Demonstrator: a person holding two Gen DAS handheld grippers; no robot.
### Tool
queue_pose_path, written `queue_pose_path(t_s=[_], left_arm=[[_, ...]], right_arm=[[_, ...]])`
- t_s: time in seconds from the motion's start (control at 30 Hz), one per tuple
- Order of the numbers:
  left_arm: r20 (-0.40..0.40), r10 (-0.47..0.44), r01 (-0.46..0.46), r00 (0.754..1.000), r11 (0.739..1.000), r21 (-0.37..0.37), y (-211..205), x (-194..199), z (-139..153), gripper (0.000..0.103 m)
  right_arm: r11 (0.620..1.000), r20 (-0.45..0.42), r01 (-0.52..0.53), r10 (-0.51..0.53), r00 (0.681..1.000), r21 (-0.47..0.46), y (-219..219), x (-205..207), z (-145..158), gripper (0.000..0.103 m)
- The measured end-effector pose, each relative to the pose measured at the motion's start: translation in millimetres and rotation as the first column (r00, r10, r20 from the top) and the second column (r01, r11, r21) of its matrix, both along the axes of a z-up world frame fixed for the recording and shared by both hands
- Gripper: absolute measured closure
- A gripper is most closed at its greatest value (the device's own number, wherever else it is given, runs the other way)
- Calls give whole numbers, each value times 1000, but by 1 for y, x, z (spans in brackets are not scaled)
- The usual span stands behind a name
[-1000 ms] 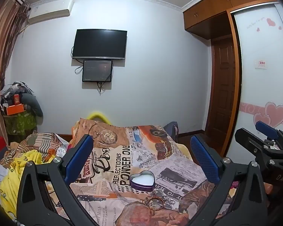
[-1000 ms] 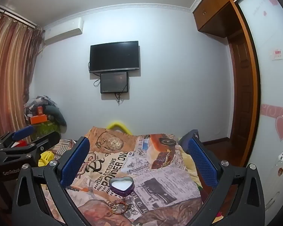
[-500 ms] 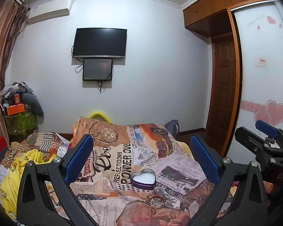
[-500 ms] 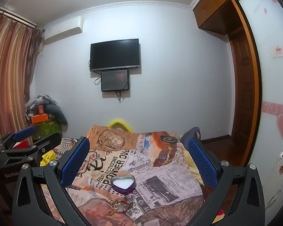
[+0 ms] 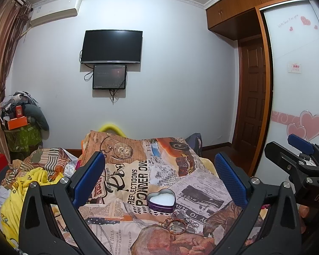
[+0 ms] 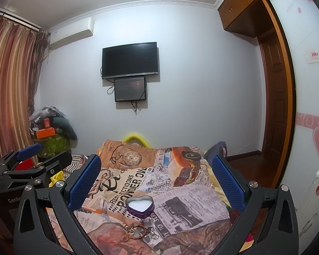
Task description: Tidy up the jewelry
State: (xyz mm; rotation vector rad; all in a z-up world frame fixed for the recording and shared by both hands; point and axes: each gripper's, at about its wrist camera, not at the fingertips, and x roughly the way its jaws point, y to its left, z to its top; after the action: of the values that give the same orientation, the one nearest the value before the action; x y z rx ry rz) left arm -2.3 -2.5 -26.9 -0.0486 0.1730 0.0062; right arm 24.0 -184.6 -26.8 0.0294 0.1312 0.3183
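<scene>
A purple heart-shaped tin [image 5: 161, 201] [image 6: 140, 207] with a white lining lies open on the newspaper-print bedspread [image 5: 138, 170] [image 6: 180, 195]. Just in front of it rests a small heap of jewelry [image 5: 174, 227] [image 6: 138, 230]: a coppery beaded bracelet with silvery pieces beside it. My left gripper [image 5: 159, 178] is held open above the bed, nothing between its blue pads. My right gripper [image 6: 157, 180] is likewise open and empty. Each gripper shows at the edge of the other's view: the right gripper [image 5: 295, 148], the left gripper [image 6: 46, 157].
Crumpled yellow and striped clothes [image 5: 25, 182] lie on the bed's left side. A cluttered stand with an orange box [image 5: 17, 123] is by the curtain. A TV [image 5: 111, 46] hangs on the far wall. A wardrobe and door [image 5: 253, 97] line the right side.
Both views have drifted slightly; the tin and jewelry sit a little differently in frame. Both grippers stay open and the objects on the bed have not moved.
</scene>
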Motion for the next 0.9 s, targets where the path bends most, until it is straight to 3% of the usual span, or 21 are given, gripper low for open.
queue_pose_path(t_s=[0.9], left_arm=[[-10,-5,5,1000,1000,-2,0,4,10,0]], right_arm=[[1000,-7,-10,10,1000,12,0,-8,7,0]])
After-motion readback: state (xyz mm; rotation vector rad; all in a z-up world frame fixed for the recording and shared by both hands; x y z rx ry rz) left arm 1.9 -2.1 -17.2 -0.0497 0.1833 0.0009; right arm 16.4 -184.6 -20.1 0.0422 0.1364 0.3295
